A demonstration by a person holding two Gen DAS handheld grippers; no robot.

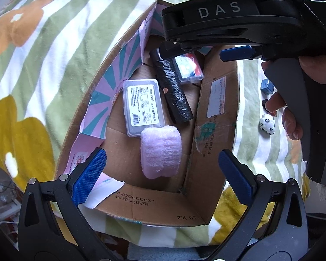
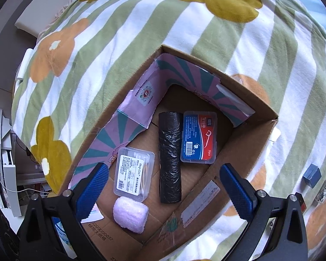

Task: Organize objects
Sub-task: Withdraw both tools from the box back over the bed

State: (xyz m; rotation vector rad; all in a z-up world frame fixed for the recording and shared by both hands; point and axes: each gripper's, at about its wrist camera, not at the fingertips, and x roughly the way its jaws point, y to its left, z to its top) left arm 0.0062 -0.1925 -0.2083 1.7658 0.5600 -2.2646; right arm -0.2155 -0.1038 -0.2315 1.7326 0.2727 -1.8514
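Observation:
An open cardboard box point(image 1: 215, 134) point(image 2: 239, 148) sits on a flowered blanket. Inside lie a rolled pink towel point(image 1: 160, 151) point(image 2: 130, 214), a clear case of cotton swabs point(image 1: 143, 106) point(image 2: 133, 174), a black bag roll point(image 1: 173, 87) point(image 2: 170, 158) and a blue-red floss pick box point(image 1: 190, 69) point(image 2: 198, 137). My left gripper point(image 1: 163, 174) is open and empty above the box's near end, over the towel. My right gripper point(image 2: 164, 187) is open and empty above the box; it also shows in the left wrist view point(image 1: 206, 52) over the far end.
On the blanket point(image 2: 141, 21) right of the box lie a small blue box point(image 1: 267, 87) point(image 2: 312, 175), a white ball-patterned item point(image 1: 267, 126) and another small packet point(image 2: 324, 190). The bed edge and floor clutter point(image 2: 6, 152) are to the left.

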